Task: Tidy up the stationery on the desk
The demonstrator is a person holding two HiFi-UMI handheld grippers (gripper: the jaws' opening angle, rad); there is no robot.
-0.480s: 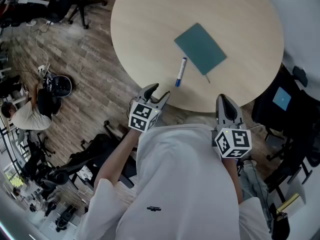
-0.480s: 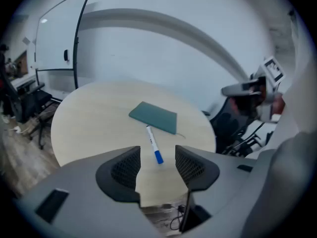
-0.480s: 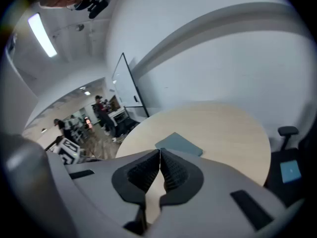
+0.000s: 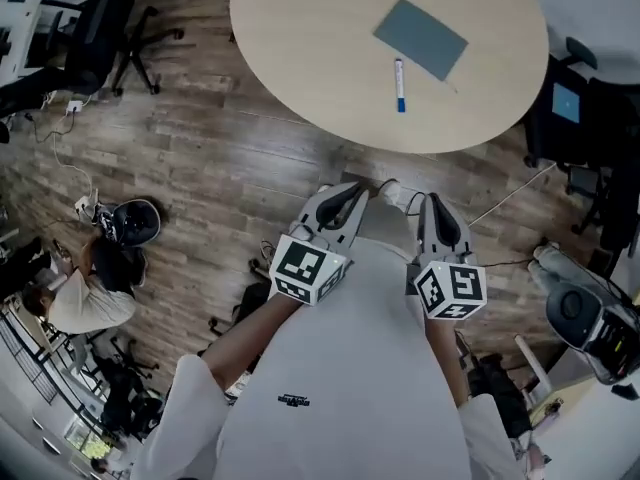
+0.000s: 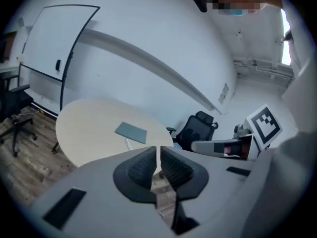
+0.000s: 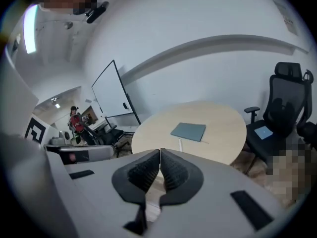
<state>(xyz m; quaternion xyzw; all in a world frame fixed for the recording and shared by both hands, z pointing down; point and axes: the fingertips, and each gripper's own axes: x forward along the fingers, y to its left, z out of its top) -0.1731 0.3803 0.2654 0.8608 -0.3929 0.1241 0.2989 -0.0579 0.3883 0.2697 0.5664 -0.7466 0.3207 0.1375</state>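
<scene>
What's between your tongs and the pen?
Only wooden floor and a bare strip of table before the pen, as the head view shows.

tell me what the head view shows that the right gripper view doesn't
Only the head view: a seated person in a white top and a dark round object on the floor at the far left.

Only the right gripper view: a white whiteboard on a stand and a standing person in red.

Both: the round pale wooden table, the flat grey-green notebook on it, the white pen with a blue cap beside the notebook, and the right gripper, jaws together and empty.
</scene>
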